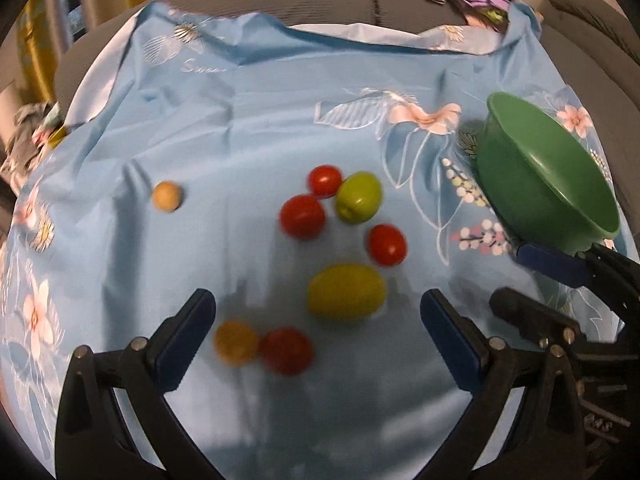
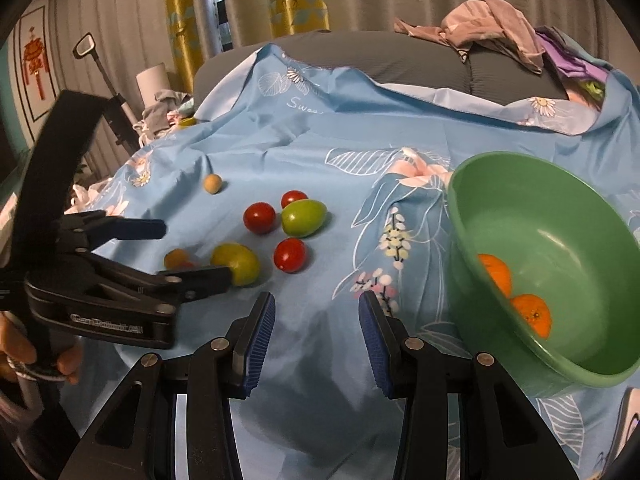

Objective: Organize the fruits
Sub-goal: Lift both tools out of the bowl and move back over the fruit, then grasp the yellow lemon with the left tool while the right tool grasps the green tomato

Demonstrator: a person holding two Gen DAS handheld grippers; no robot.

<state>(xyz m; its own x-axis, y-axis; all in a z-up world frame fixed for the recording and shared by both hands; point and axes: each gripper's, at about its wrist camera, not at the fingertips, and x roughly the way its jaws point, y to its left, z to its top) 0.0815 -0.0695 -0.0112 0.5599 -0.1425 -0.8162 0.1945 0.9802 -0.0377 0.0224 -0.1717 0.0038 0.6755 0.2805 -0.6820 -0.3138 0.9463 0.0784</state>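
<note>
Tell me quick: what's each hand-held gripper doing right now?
Left hand-held gripper: open, empty, above the fruits.
Right hand-held gripper: open, empty, beside the green bowl.

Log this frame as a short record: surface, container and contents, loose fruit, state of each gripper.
surface: blue floral cloth
container: green bowl, tilted, holding two oranges
loose fruit: four red tomatoes, two green fruits, two small orange-tan fruits, all on the cloth
left gripper: open, empty, above the fruit
right gripper: open, empty, beside the bowl
</note>
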